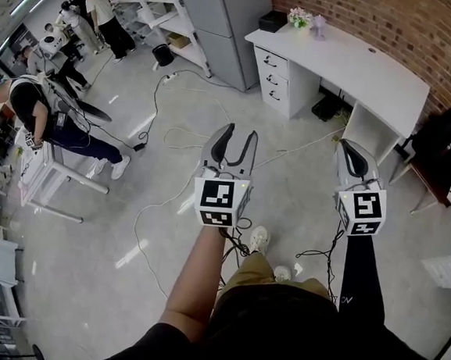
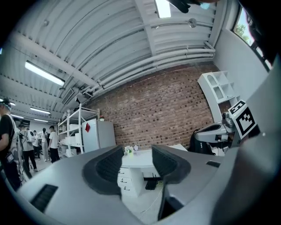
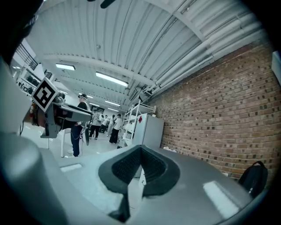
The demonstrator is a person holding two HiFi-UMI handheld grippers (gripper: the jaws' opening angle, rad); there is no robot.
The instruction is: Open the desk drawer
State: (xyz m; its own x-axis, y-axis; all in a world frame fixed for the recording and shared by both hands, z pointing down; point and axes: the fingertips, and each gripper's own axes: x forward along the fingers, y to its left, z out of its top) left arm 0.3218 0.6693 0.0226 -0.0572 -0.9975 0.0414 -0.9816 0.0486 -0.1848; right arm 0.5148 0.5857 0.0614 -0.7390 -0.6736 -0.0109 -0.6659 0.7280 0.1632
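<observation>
Left tool, grey with ribbed black pads, hangs released, its jaws apart on air. Beyond it, well apart, is the smooth white desk against rough brick, three drawers shut. Right tool is clenched, empty.

Handheld tools: left gripper and right gripper, pale grey moulded plastic shells. Inner faces carry black ribbed rubber pads. Each rear bears a white cube with black square markers. Thin black cables hang beneath.

Clothing: black top, khaki trousers, pale sneakers. Long black sleeve on right arm, with small white print.
</observation>
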